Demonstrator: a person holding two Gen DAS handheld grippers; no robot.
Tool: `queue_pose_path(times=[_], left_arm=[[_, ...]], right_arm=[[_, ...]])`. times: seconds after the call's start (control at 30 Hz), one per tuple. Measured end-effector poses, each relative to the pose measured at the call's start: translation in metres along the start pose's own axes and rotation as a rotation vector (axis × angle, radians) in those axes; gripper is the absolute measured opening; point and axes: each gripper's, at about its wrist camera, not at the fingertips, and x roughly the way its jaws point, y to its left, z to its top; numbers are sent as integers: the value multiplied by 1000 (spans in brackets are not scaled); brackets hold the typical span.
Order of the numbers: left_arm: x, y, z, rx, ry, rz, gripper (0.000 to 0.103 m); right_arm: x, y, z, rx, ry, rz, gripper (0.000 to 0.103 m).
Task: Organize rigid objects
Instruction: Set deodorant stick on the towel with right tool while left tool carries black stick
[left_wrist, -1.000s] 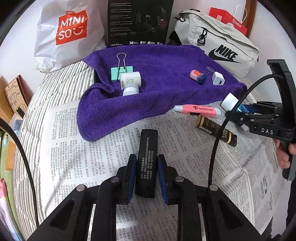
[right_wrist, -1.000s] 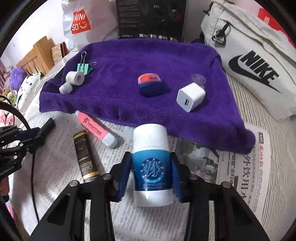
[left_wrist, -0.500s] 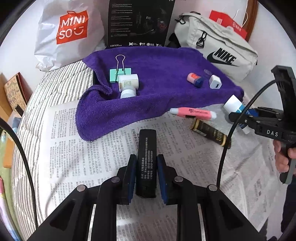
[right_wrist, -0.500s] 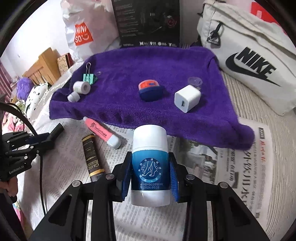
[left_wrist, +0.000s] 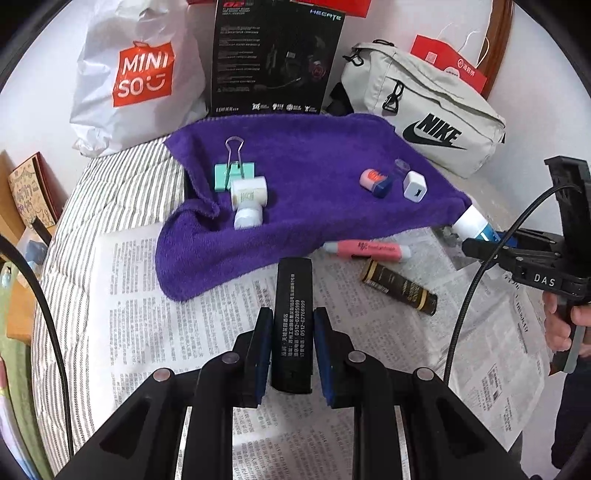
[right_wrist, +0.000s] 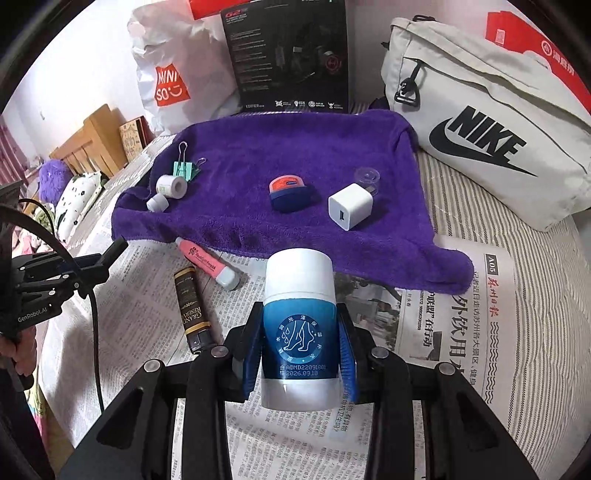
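Left wrist view: the left hand-held gripper (left_wrist: 290, 354) is clenched on a black bar (left_wrist: 291, 325), a slim box with white print. Its long axis runs straight ahead along the fingers, far end pointing toward a purple towel (left_wrist: 306, 155). The bar is held over a newspaper (left_wrist: 177, 302) spread on a striped bed (left_wrist: 96, 199).

Right wrist view: the right hand-held gripper (right_wrist: 300, 350) grasps a blue-and-white bottle (right_wrist: 300, 325) by its blue middle, long axis also pointing forward, white cap toward the towel (right_wrist: 288, 147), just short of its near edge.

On the newspaper (right_wrist: 461, 332), left of the bottle, lie a pink tube (right_wrist: 207, 261) and a black-and-gold tube (right_wrist: 191, 308) (each on its side, close together but not touching). The pink one runs diagonally, its white cap nearer the bottle.

On the towel sit a green clip (right_wrist: 184, 167), a white jar (right_wrist: 170, 184) on its side with a small white cap (right_wrist: 157, 203) beside it, a navy-and-orange tin (right_wrist: 290, 192), and a white charger (right_wrist: 350, 211) next to a clear cap (right_wrist: 367, 178).

Behind the towel stand a Miniso bag (right_wrist: 170, 85), a black box (right_wrist: 291, 55) and a Nike bag (right_wrist: 480, 122).
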Motion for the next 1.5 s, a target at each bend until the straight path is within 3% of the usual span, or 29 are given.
queue_pose_path(times=[0.4,0.77,1.17,1.5], left_arm=[[-9,-14,33,26,-26,-9,21],[4,-15,67,21,-13,-12,21],[10,2,82,-7,-9,-6,21],[30,13,85,-31,21,-20,21]], right_arm=[[-16,-13,31,20,-32,12,36],[-4,-27,86,12,-47,1,36],[77,-48,154,-17,21,-39,36],[131,-57,177,-60,96,-83,36]])
